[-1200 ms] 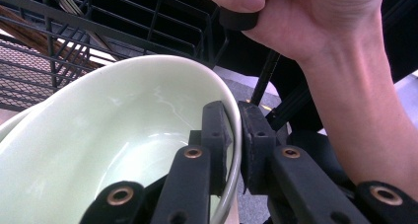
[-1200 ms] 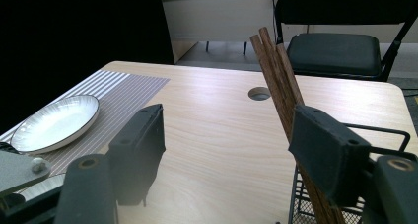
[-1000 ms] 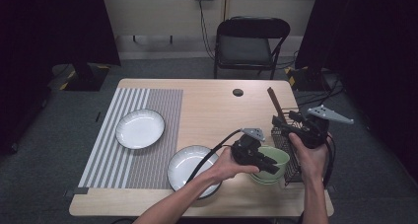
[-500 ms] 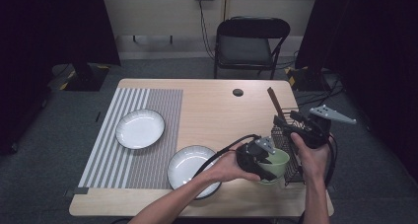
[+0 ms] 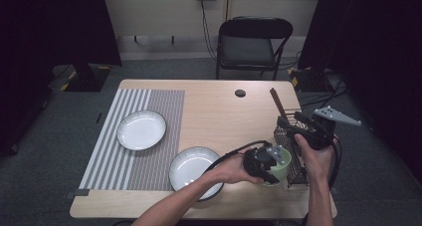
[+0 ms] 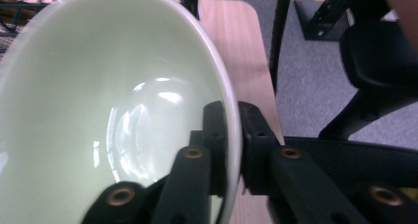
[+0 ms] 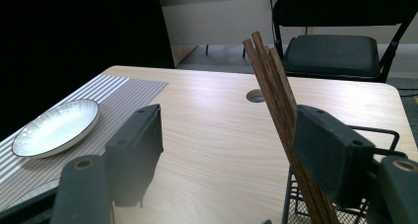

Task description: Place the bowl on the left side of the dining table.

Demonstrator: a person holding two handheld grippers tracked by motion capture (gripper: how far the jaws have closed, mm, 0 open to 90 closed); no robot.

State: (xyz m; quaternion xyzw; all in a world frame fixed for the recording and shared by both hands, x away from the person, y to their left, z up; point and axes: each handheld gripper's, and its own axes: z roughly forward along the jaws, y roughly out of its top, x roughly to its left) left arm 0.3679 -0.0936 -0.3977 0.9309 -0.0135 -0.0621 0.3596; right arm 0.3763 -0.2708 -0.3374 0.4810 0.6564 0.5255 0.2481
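Left tool pinches glossy green bowl's rim.

Bowl between my left jaws: pale green, glossy, paler at the rim. My jaws: matte black. Chopsticks: reddish brown. Rack: black wire. Two plates: white, dark rims. Placemat: grey-and-white stripes. Table: light wood.
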